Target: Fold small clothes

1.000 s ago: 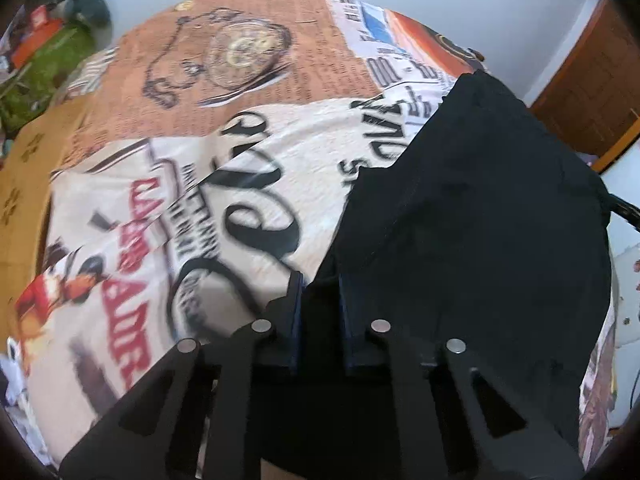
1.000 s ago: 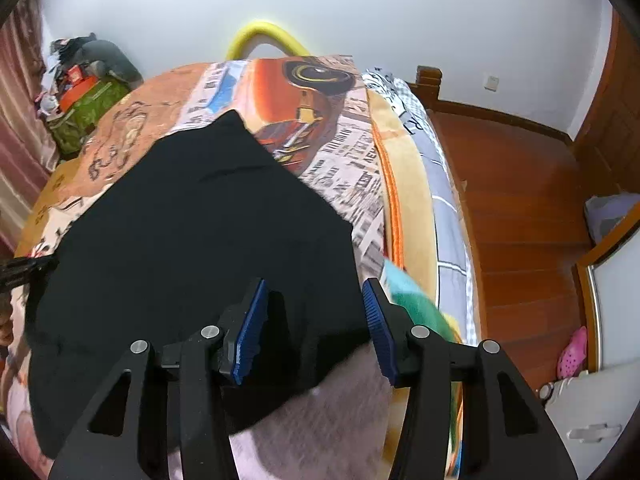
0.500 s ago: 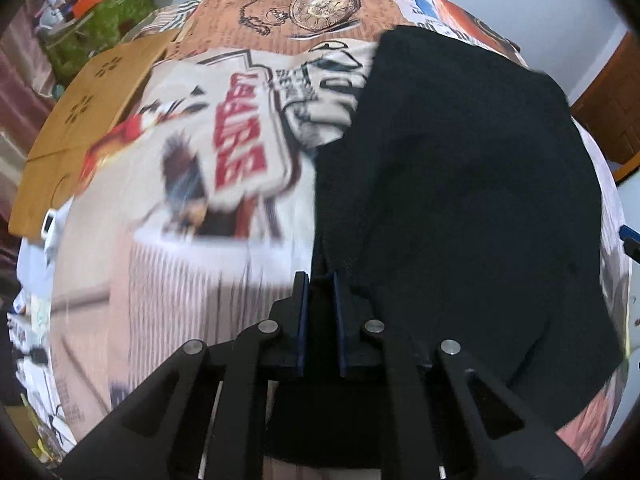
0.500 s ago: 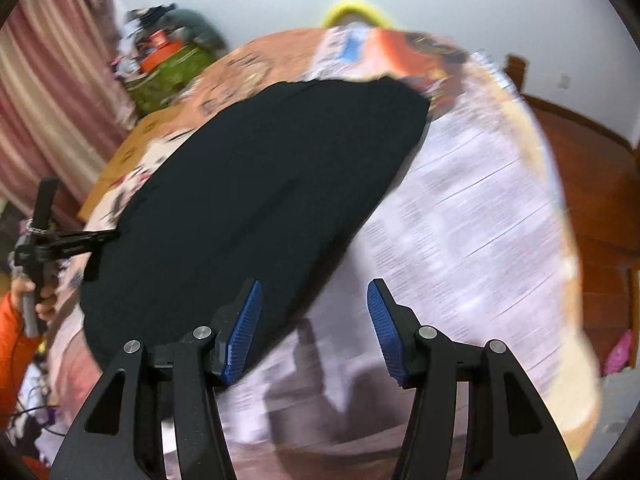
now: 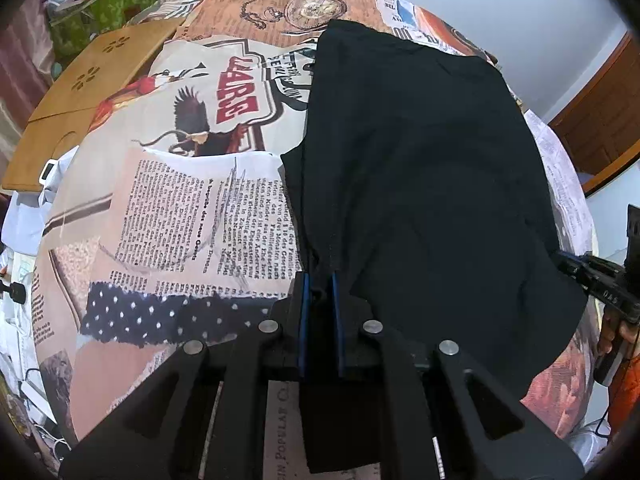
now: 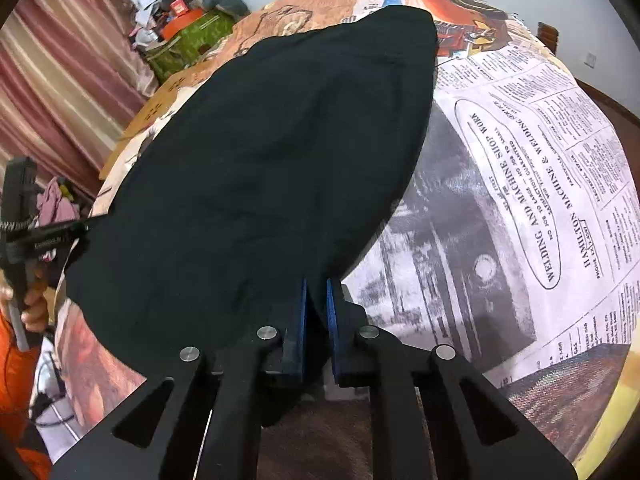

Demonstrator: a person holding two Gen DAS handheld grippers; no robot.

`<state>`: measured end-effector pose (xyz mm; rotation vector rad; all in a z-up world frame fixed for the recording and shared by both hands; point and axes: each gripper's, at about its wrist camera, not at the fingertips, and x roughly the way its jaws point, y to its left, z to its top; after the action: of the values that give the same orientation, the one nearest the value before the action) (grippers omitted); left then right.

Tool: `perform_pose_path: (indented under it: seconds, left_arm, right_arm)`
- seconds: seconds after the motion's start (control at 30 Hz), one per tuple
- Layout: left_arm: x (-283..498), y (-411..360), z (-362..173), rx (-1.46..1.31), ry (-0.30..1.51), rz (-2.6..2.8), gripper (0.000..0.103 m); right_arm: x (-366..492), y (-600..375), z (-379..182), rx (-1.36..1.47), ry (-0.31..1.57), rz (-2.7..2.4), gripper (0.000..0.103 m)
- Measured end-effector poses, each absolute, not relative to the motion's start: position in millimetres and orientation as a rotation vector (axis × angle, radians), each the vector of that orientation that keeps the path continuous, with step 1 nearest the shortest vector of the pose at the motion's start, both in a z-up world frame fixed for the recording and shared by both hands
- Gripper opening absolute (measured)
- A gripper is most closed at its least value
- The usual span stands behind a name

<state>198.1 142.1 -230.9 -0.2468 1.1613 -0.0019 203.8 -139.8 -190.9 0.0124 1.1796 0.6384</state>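
I had the left gripper [image 5: 320, 280] clamped on a near corner of the black, soft cotton-like garment [image 5: 424, 184]. The right gripper [image 6: 316, 286] had just closed on the other near corner. The garment lay spread ahead on the newspaper-print bedspread [image 6: 520, 184]. Light, limp, sags; grip hems only.

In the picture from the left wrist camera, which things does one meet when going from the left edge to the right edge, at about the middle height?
Wooden board → printed bedspread → black garment → the right hand-held gripper, closed on the garment's right edge.
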Motion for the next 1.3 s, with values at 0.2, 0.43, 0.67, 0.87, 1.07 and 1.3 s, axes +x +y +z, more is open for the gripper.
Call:
perform_pose_path:
  seconds: [0.2, 0.43, 0.67, 0.87, 1.07, 1.3]
  left_arm:
    - [195.1, 132.8, -225.8, -0.253, 1.162, -0.029, 0.010]
    - [186.0, 140.0, -199.5, -0.152, 1.107, 0.023, 0.018]
    - [174.6, 154.1, -188.7, -0.215, 1.078, -0.001, 0.057]
    - [174.4, 136.6, -215.9, -0.262, 1.169, -0.076, 0.061]
    - [184.1, 123.2, -230.0, -0.300, 1.172, -0.126, 0.046]
    - [194.2, 118.8, -229.0, -0.358, 1.179, -0.158, 0.018]
  right_arm:
    - [192.1, -138.9, -190.8, -0.060, 1.161, 0.622, 0.006]
    - [186.5, -156.3, -176.4, -0.001, 1.165, 0.573, 0.008]
    - [161.6, -167.6, -152.5, 0.042, 1.083, 0.551, 0.051]
    - [157.7, -154.9, -172.1, 0.074, 1.135, 0.573, 0.051]
    - [161.5, -142.1, -187.4, 0.112, 1.165, 0.603, 0.054]
    - [161.4, -138.2, -188.5, 0.119, 1.158, 0.633, 0.016]
